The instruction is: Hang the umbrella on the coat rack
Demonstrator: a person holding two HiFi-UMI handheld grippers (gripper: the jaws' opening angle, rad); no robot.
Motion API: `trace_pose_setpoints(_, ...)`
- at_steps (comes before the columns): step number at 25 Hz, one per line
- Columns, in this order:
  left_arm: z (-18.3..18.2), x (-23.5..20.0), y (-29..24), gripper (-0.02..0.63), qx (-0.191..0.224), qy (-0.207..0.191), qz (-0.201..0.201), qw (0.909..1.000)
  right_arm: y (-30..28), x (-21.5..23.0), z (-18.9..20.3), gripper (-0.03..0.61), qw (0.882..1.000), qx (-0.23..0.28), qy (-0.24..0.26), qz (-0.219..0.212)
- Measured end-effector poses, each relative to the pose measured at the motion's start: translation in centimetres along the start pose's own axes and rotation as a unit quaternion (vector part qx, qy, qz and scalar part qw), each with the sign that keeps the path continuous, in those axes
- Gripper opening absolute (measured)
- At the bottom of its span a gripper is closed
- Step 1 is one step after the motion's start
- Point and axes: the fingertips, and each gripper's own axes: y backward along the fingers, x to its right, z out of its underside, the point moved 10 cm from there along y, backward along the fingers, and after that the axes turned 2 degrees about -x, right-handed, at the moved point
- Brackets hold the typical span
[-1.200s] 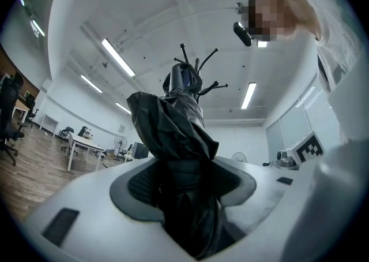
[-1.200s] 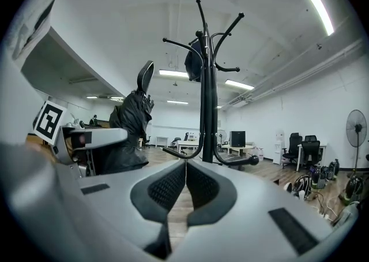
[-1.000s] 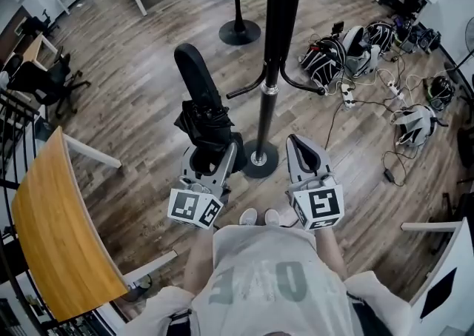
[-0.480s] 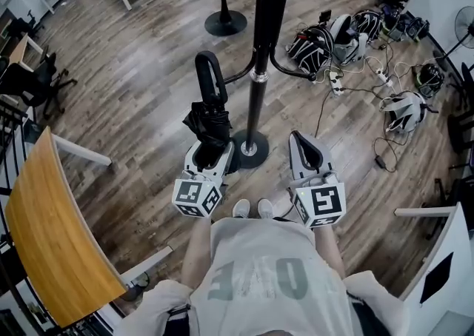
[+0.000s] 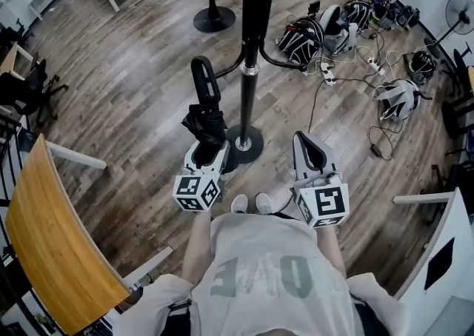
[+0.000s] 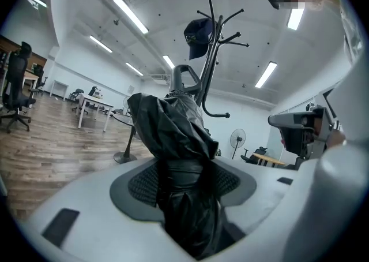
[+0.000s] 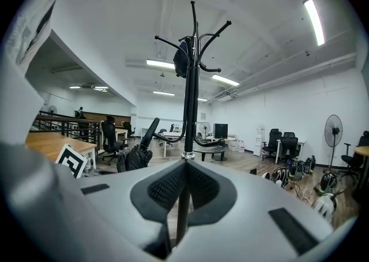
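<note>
Approach step here: the left gripper [image 5: 207, 154] has its jaws clamped on the bunched fabric of the black umbrella [image 5: 204, 121]. It's held roughly upright with the loop handle [image 5: 201, 75] on top, just beside the pole of the coat rack [image 5: 252, 46]. Not hung yet. The right gripper [image 5: 306, 151] rides alongside with its jaws pressed together and nothing in them.

A lower curved arm [image 5: 232, 70] of the rack sits near the handle. The upper hooks are well above it, and one carries a dark cap [image 6: 198, 29].

The next move, as I read it, calls for steering the handle's loop over a free arm — then easing the jaws off.

The umbrella is collapsed, its canopy crinkled and loose and cinched at the waist where the jaws bite. That's a soft hold, so it could slip or swing.
</note>
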Motion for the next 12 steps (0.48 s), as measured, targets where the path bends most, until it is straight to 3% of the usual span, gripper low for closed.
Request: trace_pose_setpoints(12,1.8,-0.6,-1.8,0.257,-0.046,-0.027,0.004,0.9985,1.3,1.2,0.5,0.031,0.999,-0.008,-0.004,0.031)
